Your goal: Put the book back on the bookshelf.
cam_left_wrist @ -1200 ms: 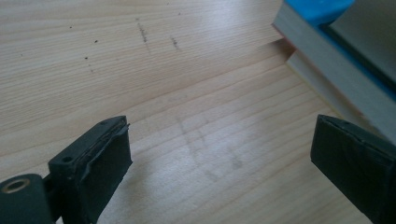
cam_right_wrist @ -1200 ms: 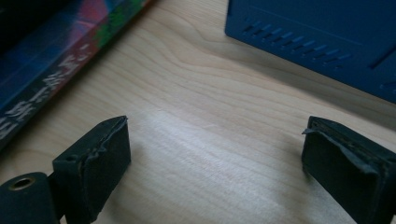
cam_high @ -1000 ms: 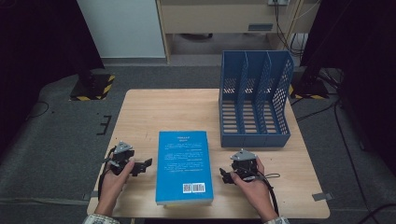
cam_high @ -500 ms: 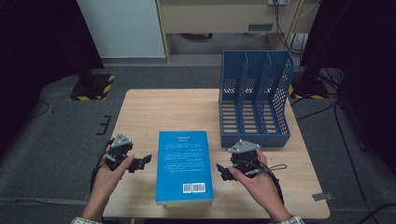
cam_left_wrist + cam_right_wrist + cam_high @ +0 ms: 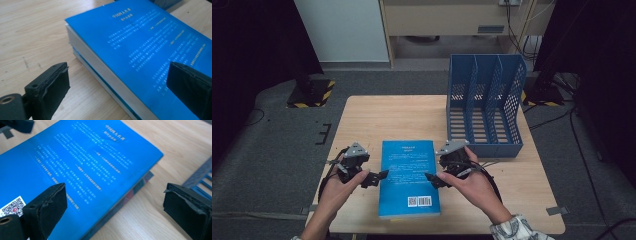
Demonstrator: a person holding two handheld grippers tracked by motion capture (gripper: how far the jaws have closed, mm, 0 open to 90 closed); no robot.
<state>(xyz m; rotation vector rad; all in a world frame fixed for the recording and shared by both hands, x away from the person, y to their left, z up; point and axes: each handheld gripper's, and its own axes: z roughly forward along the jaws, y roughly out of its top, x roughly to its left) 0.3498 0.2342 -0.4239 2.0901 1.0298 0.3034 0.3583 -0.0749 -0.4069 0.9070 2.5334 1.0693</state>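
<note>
Now that we've closed in from both sides, the thick blue paperback book (image 5: 408,177) sits right between our two grippers, and that's the real change from a second ago, when both hung a bit further out from its long edges. It lies flat, back cover up, near the front edge of the light wooden tabletop (image 5: 377,115), roughly centred left to right.

Our left gripper (image 5: 377,178) has its jaws wide open, holding nothing, with one jaw over the cover and the other down by the bare wood beside the page edge. The right gripper (image 5: 435,179) is the same story: wide open, empty, straddling the book's spine edge.

So we reckon the approach is basically done, and what's left is getting a jaw under each edge and squeezing. The blue perforated plastic file rack (image 5: 484,107) stands at the right back part of the tabletop, slots empty, the likely spot for the book.
</note>
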